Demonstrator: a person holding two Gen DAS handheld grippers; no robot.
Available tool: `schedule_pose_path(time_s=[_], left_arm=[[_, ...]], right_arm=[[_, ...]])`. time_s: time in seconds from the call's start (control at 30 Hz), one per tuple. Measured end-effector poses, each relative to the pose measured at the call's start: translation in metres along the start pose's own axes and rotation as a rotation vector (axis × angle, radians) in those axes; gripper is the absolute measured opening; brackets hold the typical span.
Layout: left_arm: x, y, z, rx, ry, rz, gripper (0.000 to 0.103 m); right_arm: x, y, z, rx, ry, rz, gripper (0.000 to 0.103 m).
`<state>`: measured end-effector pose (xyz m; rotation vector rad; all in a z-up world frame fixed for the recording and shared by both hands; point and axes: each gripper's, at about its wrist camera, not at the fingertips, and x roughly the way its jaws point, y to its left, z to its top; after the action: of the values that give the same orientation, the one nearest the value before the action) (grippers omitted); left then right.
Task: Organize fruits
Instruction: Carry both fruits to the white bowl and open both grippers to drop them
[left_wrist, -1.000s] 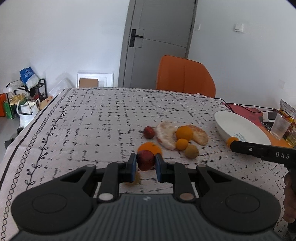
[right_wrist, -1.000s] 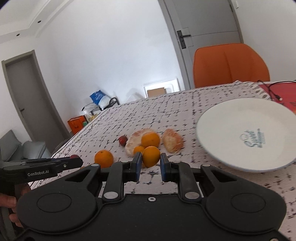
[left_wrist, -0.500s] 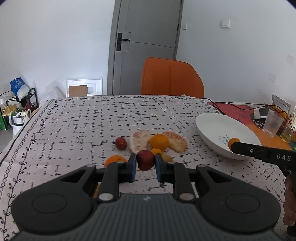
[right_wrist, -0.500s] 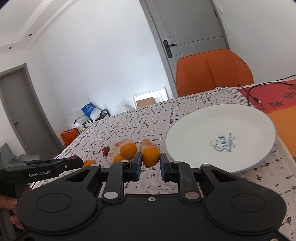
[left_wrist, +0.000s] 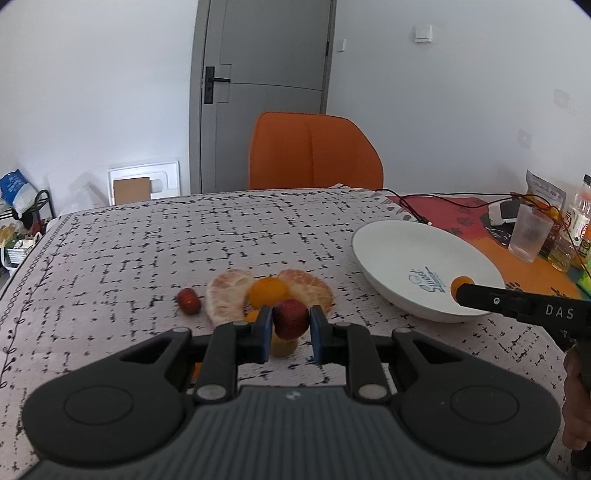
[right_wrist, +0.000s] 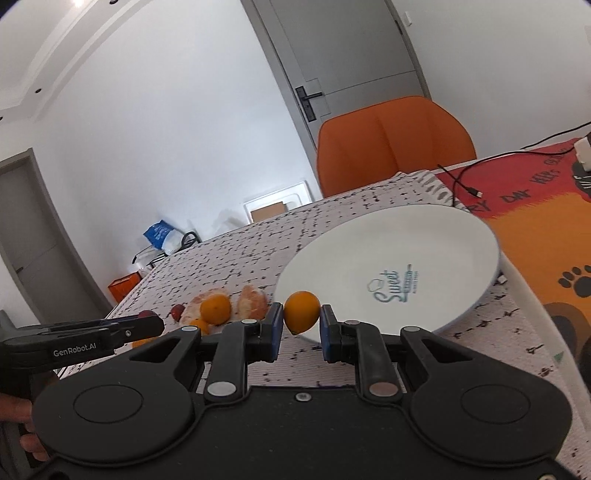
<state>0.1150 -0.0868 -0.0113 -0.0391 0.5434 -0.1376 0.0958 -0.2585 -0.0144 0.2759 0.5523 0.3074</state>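
Observation:
My left gripper (left_wrist: 290, 325) is shut on a small red fruit (left_wrist: 290, 322), held above the table just in front of the fruit pile. The pile holds two peeled citrus halves (left_wrist: 227, 293), a small orange (left_wrist: 267, 291) and another red fruit (left_wrist: 189, 301). My right gripper (right_wrist: 301, 323) is shut on a small orange fruit (right_wrist: 301, 312), held at the near left rim of the white plate (right_wrist: 443, 251). In the left wrist view that orange fruit (left_wrist: 460, 284) shows at the tip of the right gripper, over the plate (left_wrist: 388, 254).
An orange chair (left_wrist: 314, 151) stands at the table's far side. Right of the plate lie a black cable (left_wrist: 424, 206), a clear cup (left_wrist: 528, 236), bottles and snack packs on an orange mat (right_wrist: 535, 236). A person's hand (left_wrist: 576, 406) holds the right gripper.
Both grippers have moved right across the table with their fruits. The plate has grown nearer in both views, and the right gripper's orange fruit now hangs at the plate's rim.

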Motion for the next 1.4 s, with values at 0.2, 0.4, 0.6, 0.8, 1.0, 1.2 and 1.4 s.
schedule_pose_path(time_s=[0.2,0.4,0.6,0.8,1.0,1.2,1.4], left_arm=[[0.010,-0.014,0.006,0.019,0.000,-0.016,0.020],[0.019,-0.026,0.012,0.040,-0.004,-0.042,0.020],[0.032,-0.040,0.017,0.059,0.002,-0.075,0.020],[0.042,-0.055,0.022,0.081,0.002,-0.103,0.020],[0.051,-0.068,0.029,0.099,0.002,-0.125,0.020],[0.058,-0.082,0.033,0.110,0.018,-0.152,0.020],[0.055,-0.089,0.036,0.110,0.022,-0.165,0.028]], right_arm=[[-0.003,-0.009,0.001,0.010,-0.008,-0.020,0.019],[-0.007,-0.017,0.002,0.017,-0.012,-0.045,0.019],[-0.011,-0.024,0.003,0.017,-0.015,-0.075,0.027],[-0.016,-0.028,0.005,0.016,-0.024,-0.092,0.029],[-0.020,-0.034,0.006,0.026,-0.035,-0.100,0.036],[-0.027,-0.037,0.006,0.033,-0.044,-0.110,0.038],[-0.030,-0.038,0.006,0.037,-0.051,-0.115,0.042]])
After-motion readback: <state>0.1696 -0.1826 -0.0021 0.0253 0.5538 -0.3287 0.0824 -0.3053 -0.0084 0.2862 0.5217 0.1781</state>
